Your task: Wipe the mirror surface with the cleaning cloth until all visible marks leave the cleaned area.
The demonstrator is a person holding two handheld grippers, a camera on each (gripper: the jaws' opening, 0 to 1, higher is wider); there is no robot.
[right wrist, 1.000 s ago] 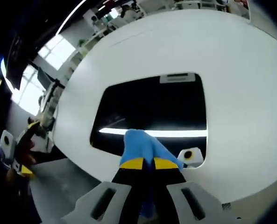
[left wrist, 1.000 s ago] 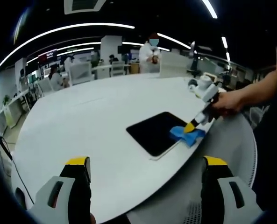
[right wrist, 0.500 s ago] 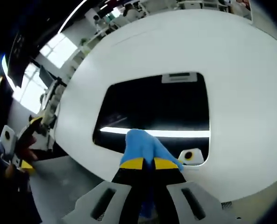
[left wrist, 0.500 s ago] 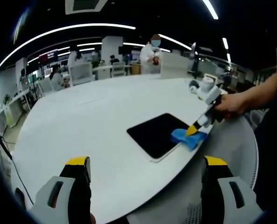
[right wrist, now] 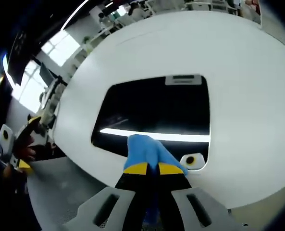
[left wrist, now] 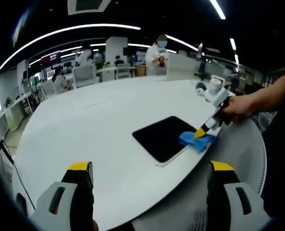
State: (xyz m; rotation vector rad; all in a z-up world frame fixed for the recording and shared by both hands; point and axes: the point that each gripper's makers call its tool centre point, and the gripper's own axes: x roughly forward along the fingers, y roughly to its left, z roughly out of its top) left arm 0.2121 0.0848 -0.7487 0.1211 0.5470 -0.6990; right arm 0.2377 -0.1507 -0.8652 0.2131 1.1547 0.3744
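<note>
Left view far across table [left wrist: 84,125], right view close above mirror [right wrist: 156,110]

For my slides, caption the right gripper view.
Right gripper presses blue cloth against the dark mirror on a white table.

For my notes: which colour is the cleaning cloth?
Blue; the cleaning cloth shows best in the right gripper view.

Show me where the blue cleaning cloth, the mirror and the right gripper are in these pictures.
cleaning cloth [right wrist: 144,150], right gripper view, on its bunched blue top above the jaws.
mirror [right wrist: 156,108], right gripper view, on its dark glass centre.
right gripper [left wrist: 199,133], left gripper view, at its yellow tips on the cloth.
</note>
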